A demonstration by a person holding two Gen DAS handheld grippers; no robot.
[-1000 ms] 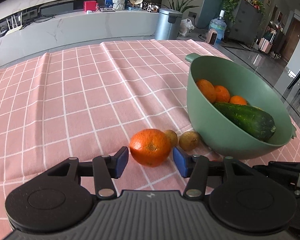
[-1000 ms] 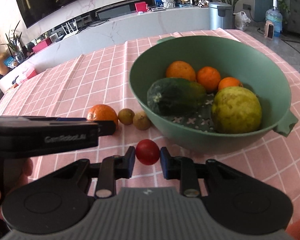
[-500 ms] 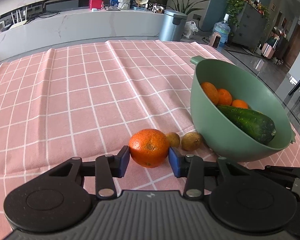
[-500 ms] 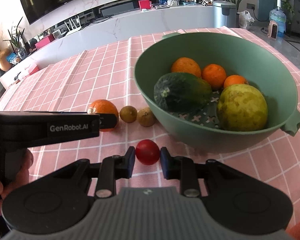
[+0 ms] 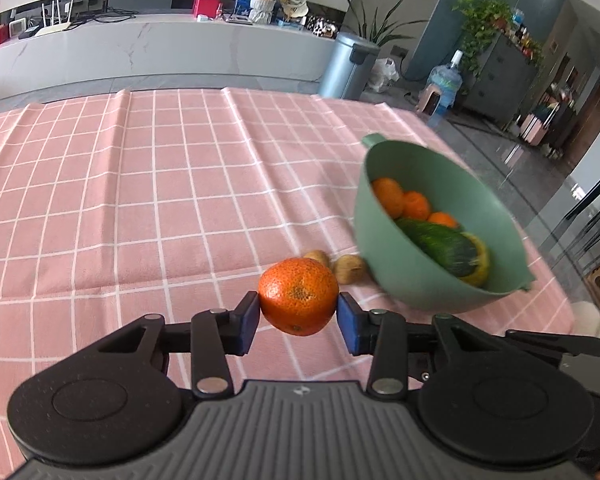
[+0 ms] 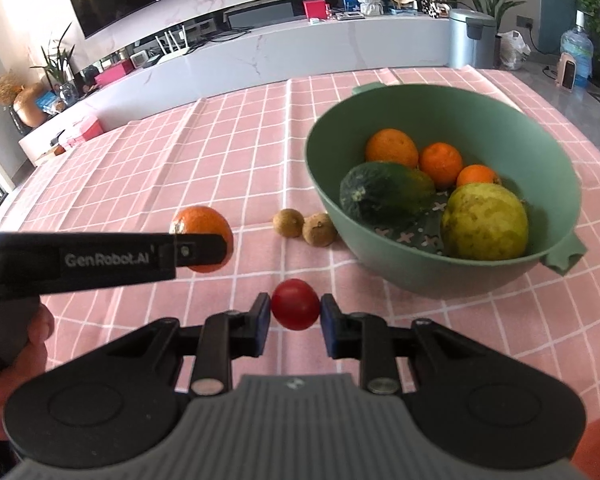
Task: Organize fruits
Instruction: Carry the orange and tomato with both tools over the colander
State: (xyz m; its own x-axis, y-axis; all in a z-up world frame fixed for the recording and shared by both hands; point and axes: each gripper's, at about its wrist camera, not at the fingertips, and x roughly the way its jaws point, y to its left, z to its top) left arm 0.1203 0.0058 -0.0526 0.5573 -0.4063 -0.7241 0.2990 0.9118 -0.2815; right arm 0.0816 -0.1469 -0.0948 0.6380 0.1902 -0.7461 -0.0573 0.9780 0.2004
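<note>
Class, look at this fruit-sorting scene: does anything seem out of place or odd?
Yes. A dark green cucumber lies in the green bowl among oranges and a yellow-green fruit: a vegetable among fruit. Two small brown fruits sit outside on the cloth, beside the bowl.

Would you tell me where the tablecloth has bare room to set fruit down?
Free: the pink checked tablecloth left of and beyond the green plastic bowl. Crowded: beside the bowl's wall, where two small brown fruits lie.
</note>
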